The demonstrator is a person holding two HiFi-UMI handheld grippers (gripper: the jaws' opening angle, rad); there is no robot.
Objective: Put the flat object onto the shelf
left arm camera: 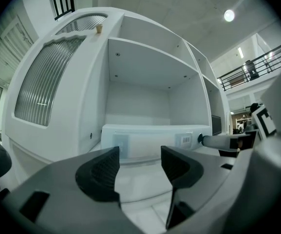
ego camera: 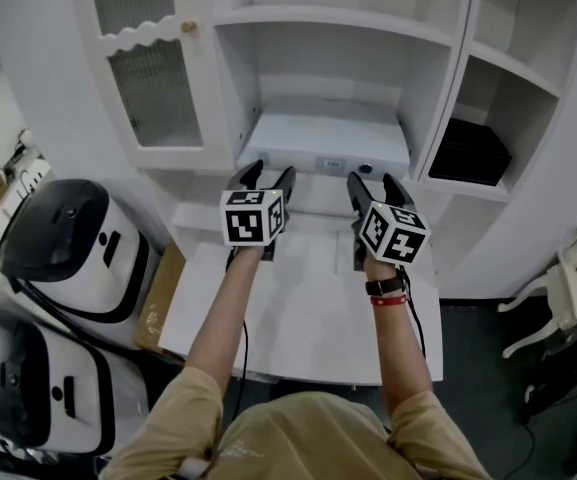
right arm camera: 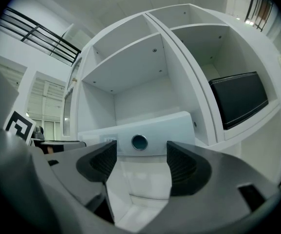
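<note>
The flat white box (ego camera: 325, 138) lies in the shelf (ego camera: 333, 16), centre of the head view. Just below it, the left gripper (ego camera: 269, 173) and right gripper (ego camera: 373, 179) each hold their jaws partly apart, gripping nothing

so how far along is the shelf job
Looks done: the flat white box lies in the lower middle bay of the shelf. In hand: nothing; the left gripper and right gripper face it, fingers apart and empty. Left: probably nothing.
</note>
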